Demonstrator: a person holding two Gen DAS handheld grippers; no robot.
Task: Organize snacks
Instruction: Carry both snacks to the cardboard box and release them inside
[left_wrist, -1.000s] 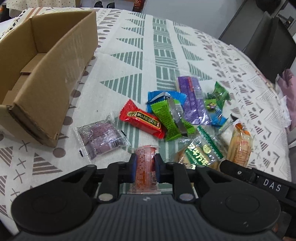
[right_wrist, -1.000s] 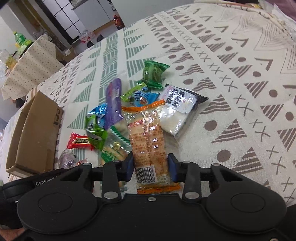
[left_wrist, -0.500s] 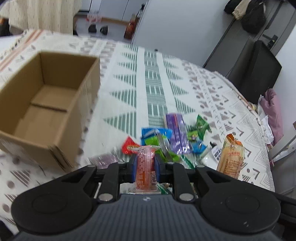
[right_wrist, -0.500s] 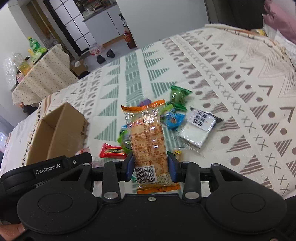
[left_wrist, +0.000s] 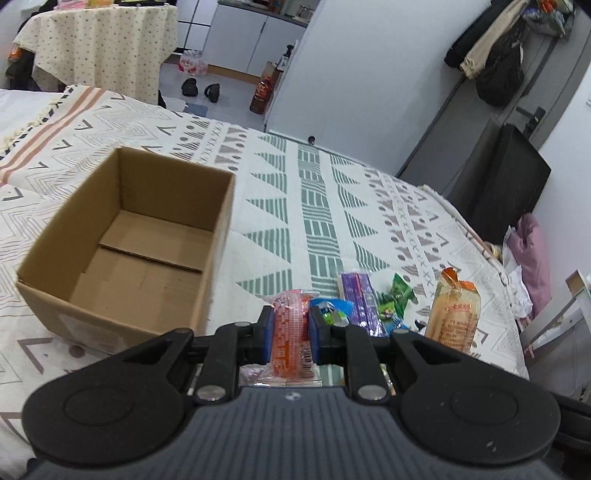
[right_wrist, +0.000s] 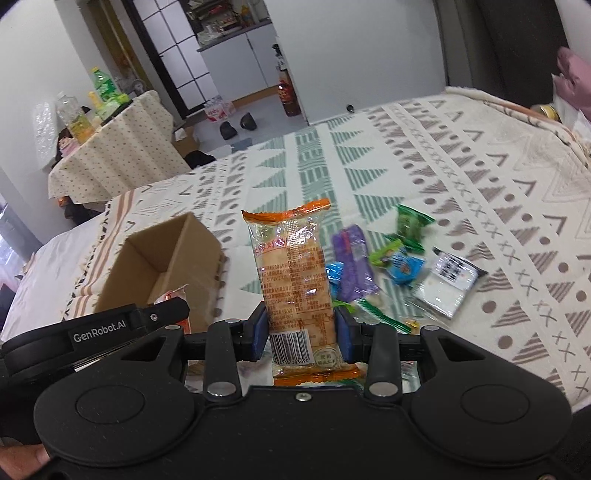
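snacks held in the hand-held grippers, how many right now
2. A small orange-red packet is clamped in the left hand-held gripper, near the cardboard box. A longer orange-edged cracker pack stands upright in the right hand-held gripper. None hidden, as far as shows.

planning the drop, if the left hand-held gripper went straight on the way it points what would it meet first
Probably the snack pile on the patterned cloth, the blue wrapper first; the brown cardboard box lies left of that line. Depth is unclear.

Lower end of red snack packet (left_wrist: 290, 338) hidden behind left gripper (left_wrist: 290, 334) body, cardboard box (right_wrist: 162, 258) floor mostly occluded, packet print illegible, red packet (right_wrist: 177, 299) partly hidden.
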